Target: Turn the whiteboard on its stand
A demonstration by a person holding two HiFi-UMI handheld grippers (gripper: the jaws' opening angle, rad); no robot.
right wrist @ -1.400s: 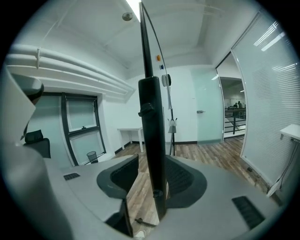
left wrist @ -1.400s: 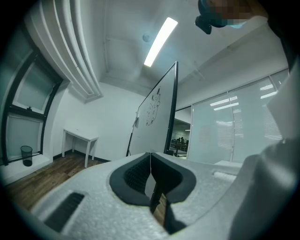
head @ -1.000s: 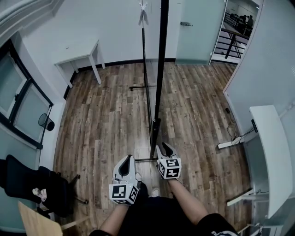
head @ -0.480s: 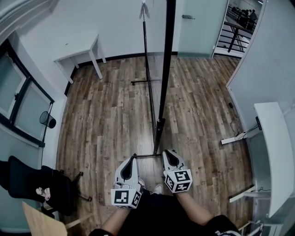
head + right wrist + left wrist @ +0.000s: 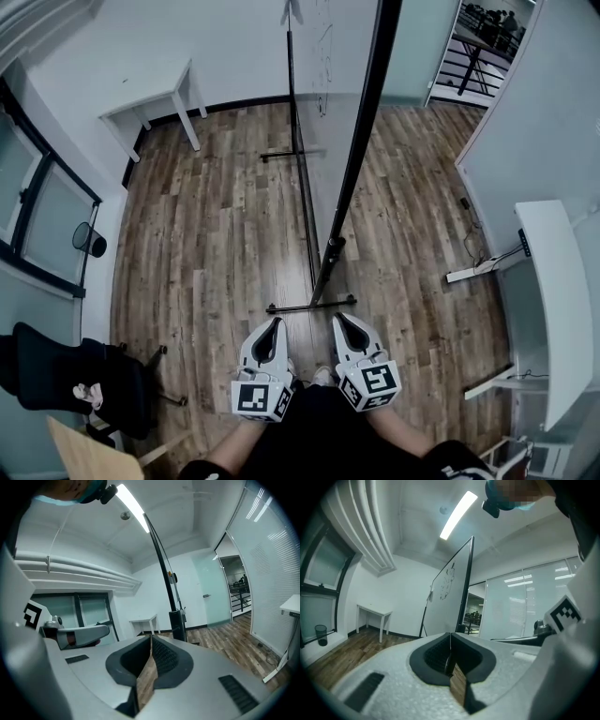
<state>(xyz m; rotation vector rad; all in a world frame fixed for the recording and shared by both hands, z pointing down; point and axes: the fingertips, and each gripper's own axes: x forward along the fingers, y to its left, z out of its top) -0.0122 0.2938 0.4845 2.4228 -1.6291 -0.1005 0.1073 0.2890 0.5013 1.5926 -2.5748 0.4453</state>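
Note:
The whiteboard point(image 5: 330, 150) stands nearly edge-on ahead of me, its black frame edge point(image 5: 361, 141) slanting down to the stand's floor bar point(image 5: 309, 306). A sliver of its white face with scribbles shows. My left gripper point(image 5: 274, 324) is shut and empty, short of the floor bar. My right gripper point(image 5: 343, 320) is also shut; its jaws have just been closing with nothing between them, and it hangs apart from the board. The left gripper view shows the shut left gripper point(image 5: 450, 637) before the whiteboard point(image 5: 450, 592). The right gripper view shows the right gripper point(image 5: 151, 640) below the stand post point(image 5: 177, 623).
A small white table point(image 5: 155, 103) stands by the back wall at the left. A black chair point(image 5: 56, 375) and a dark bin point(image 5: 89, 241) are at the left wall. A white desk point(image 5: 553, 300) runs along the right. An open doorway point(image 5: 478, 47) lies at the far right.
My right gripper has drawn back from the board's lower frame toward my body. The board's black edge now leans further right, showing more of its white face. The left gripper has hardly moved.

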